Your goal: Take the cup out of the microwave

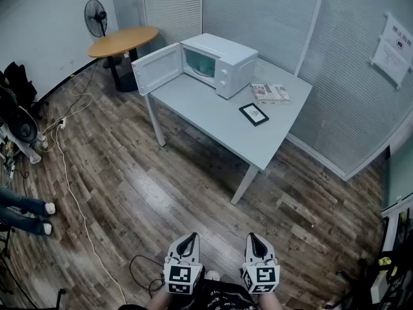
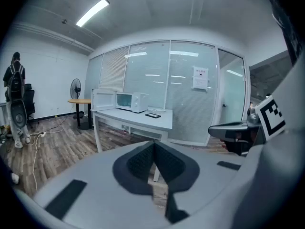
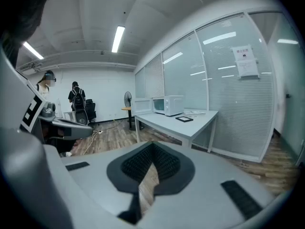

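The wood-plank floor [image 1: 161, 192] fills most of the head view, closed off at the far and right sides by frosted glass partitions [image 1: 271, 11] that carry one paper notice [image 1: 395, 49]. There are two tables. One long grey table [image 1: 213, 118] stands far from the person, against the glass. One smaller round wooden table [image 1: 122, 41] stands just left of it. One pedestal fan [image 1: 96, 15] stands at the far left wall.

One white microwave [image 1: 235, 60] sits on the far left end of the grey table, with its door [image 1: 157, 68] swung wide open to the left. The cup cannot be made out as a separate shape. The open cavity shows only a pale green tint.

Two flat things lie on the table to the right of the microwave. One is a printed booklet [image 1: 270, 93], and the other, nearer one is a black-framed panel [image 1: 254, 113].

At the near edge two grippers are held side by side, well apart from the table. The left gripper [image 1: 191, 237] and the right gripper [image 1: 252, 237] are both clenched, with nothing between the pads. At the left edge, two white shoes [image 1: 48, 217] of a bystander show.
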### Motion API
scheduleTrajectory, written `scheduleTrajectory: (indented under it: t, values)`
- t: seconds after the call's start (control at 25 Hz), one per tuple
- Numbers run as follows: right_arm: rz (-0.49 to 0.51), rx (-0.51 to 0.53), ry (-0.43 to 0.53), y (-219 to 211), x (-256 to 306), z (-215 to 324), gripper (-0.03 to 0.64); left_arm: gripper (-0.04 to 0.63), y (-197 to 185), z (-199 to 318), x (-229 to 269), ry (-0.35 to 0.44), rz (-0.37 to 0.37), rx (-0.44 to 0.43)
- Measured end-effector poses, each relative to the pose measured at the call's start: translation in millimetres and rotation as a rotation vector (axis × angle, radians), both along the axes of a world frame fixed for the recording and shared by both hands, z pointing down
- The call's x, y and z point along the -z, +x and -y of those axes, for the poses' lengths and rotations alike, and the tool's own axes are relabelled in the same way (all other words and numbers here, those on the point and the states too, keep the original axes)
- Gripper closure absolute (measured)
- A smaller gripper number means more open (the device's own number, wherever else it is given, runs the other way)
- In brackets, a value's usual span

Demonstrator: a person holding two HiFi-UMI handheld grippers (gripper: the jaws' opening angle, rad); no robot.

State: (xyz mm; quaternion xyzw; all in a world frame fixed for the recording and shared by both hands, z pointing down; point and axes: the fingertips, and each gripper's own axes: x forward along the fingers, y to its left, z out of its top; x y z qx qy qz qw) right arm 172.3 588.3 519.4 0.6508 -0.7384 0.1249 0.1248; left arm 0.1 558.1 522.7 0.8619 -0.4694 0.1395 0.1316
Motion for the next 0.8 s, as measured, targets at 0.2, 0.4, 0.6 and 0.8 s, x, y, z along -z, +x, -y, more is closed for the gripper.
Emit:
scheduleTrajectory:
  t: [0.2,0.4,0.6,0.8]
  values:
    - [0.021,-0.012,0.036,-15,8,25,0.614,0.589,-15,28,4,0.022,-0.006,-0.008]
    - [-0.003,-0.033,0.05,-28,9,47,0.612,0.589,-25,55,-1,0.027,-0.012,-0.041]
    - [0.0,-0.049,0.043,-43,3,60,0.612,0.589,-37,74,-1,0.035,-0.013,-0.061]
    - [0.001,-0.039,0.025,-50,-1,74,0.612,0.589,-49,87,-2,0.033,-0.016,-0.042]
